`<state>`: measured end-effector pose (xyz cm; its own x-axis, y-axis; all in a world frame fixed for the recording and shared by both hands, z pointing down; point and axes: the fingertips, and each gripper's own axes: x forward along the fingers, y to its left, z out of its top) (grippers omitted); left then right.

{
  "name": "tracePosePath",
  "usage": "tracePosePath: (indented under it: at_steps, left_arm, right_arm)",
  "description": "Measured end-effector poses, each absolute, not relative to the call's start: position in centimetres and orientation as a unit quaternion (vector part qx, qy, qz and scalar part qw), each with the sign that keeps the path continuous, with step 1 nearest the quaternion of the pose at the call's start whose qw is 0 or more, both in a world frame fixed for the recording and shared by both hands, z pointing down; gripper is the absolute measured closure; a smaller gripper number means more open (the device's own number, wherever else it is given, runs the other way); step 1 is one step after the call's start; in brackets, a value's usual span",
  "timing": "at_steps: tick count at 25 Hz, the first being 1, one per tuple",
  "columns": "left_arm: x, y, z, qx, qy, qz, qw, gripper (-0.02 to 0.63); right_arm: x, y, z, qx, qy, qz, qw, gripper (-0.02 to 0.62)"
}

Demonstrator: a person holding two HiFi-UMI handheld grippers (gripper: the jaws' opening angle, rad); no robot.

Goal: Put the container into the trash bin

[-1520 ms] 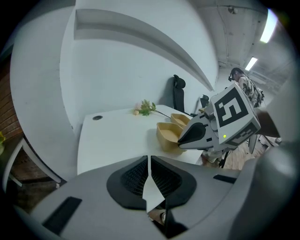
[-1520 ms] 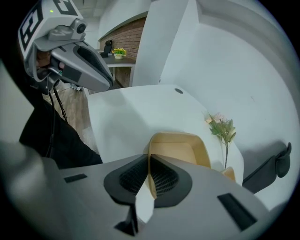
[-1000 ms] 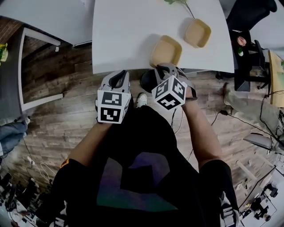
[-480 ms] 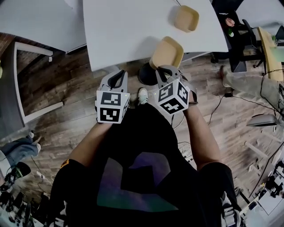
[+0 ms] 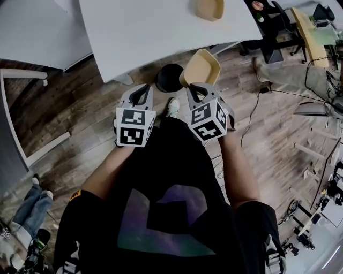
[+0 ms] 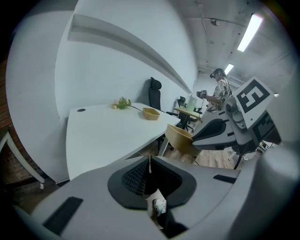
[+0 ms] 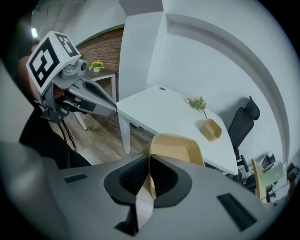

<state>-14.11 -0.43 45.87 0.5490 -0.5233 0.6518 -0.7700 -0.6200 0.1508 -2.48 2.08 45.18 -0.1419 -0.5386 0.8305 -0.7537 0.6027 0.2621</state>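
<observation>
Since the container was recorded over the edge of the table a second ago, it has been carried clear and is now held above the floor, just beside the black trash bin. Its rim is pinched between the jaws of the right gripper. The left gripper is held idle, jaws pressed together on nothing. A second container is noted on the table. Positioning over the bin and release are judged outstanding.
</observation>
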Motion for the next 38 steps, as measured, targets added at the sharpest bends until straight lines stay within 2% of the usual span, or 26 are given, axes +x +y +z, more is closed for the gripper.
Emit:
tracePosePath:
  at_steps: [8, 14, 29, 38]
  left_arm:
    - [-12.9, 0.0, 46.1, 0.856, -0.373, 0.291, 0.208, 0.595]
    - [-10.3, 0.3, 48.1, 0.84, -0.387, 0.305, 0.228, 0.595]
    - [-7.2, 1.5, 58.8, 0.758, -0.452, 0.354, 0.31, 0.595]
    - [-7.1, -1.3, 66.4, 0.739, -0.477, 0.357, 0.316, 0.595]
  right_arm:
    - [-1.2, 4.0, 47.6, 0.419, -0.747, 0.154, 0.492, 0.566]
    - [0.1, 4.1, 49.9, 0.37, -0.768, 0.171, 0.494, 0.566]
    - [2.8, 2.8, 62.0, 0.226, -0.808, 0.205, 0.504, 0.565]
    - [2.7, 0.4, 70.4, 0.206, -0.809, 0.215, 0.507, 0.565]
